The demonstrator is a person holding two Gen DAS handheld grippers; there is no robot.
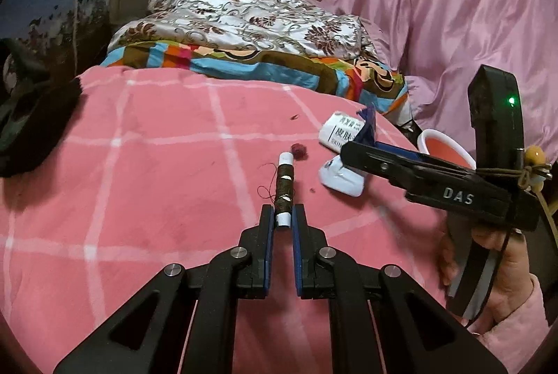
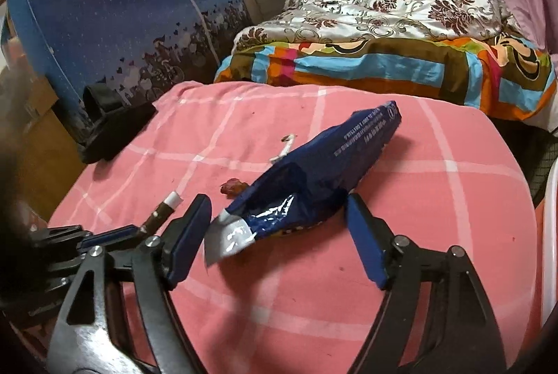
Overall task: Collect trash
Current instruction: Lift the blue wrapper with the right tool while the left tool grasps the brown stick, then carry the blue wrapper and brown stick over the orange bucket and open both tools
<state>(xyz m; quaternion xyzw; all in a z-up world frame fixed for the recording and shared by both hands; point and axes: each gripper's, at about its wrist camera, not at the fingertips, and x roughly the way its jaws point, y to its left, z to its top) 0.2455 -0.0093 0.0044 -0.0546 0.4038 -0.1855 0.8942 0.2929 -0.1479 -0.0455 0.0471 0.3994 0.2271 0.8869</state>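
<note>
My left gripper (image 1: 282, 217) is shut on the near end of a brown thread spool (image 1: 284, 185) with white ends, lying on the pink checked blanket (image 1: 157, 165). The spool also shows in the right wrist view (image 2: 164, 208). My right gripper (image 2: 279, 217) is open, its fingers on either side of a dark blue snack wrapper (image 2: 314, 175) with a silver torn end. In the left wrist view the right gripper (image 1: 352, 154) sits over white packets (image 1: 340, 130) with the wrapper (image 1: 366, 126) between its fingers. A small red scrap (image 1: 300, 151) lies past the spool.
A white-rimmed red bin (image 1: 446, 147) stands at the bed's right side. Folded quilts (image 1: 251, 36) lie at the far end. A black object (image 2: 111, 126) rests at the blanket's left edge. A small white scrap (image 2: 284, 147) lies past the wrapper. Pink curtain (image 1: 453, 8) on the right.
</note>
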